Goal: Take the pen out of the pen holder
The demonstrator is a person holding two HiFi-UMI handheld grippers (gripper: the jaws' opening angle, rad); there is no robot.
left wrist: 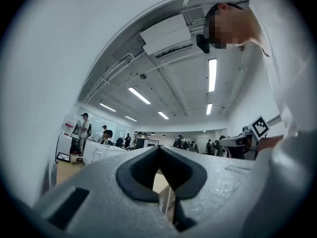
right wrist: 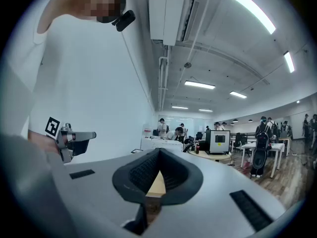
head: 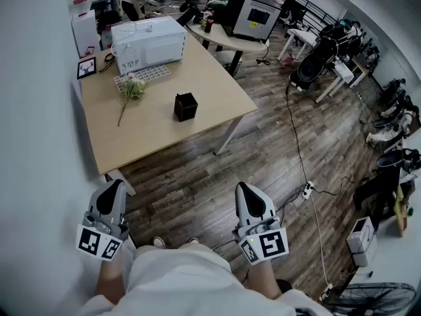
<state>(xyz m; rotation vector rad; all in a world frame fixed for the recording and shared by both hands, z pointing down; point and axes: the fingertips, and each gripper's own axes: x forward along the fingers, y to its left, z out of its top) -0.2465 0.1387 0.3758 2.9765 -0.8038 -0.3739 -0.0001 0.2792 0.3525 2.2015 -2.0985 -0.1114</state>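
Fingers (left wrist: 138, 175) together: left gripper (head: 119, 184), right gripper (head: 241, 187).

Fluorescent ceiling strips (right wrist: 199, 85) flood the office with even, cool light, leaving only soft shadows on the pale counter (head: 151, 124). Fisheye lenses bend the walls and blacken the corners, and near foregrounds blur in both gripper views.

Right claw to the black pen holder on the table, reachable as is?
Probably not from here: the right claw sits by the person's waist, a stretch of floor short of the table, and the pen holder stands mid-table. Nothing blocks the path, though.
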